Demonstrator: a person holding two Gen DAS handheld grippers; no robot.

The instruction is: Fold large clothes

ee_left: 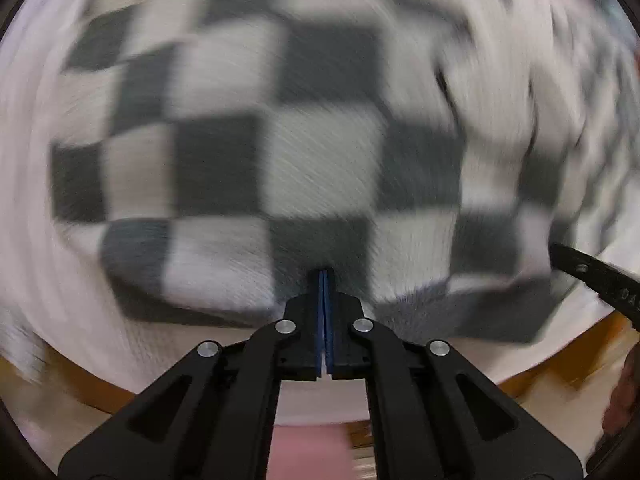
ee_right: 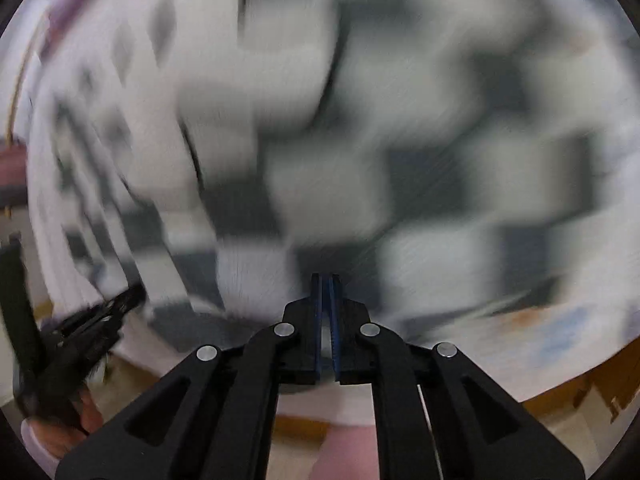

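Observation:
A large garment with a grey-and-white checkerboard pattern lies spread on a white-covered surface; both views are motion-blurred. My left gripper has its jaws together at the garment's near hem; whether cloth is pinched is not visible. My right gripper also has its jaws nearly together at the near edge of the garment. The right gripper shows at the right edge of the left wrist view, and the left gripper at the lower left of the right wrist view.
The white cover ends at a brown wooden edge close to me. Pink fabric shows below the grippers. A hand holds the left gripper.

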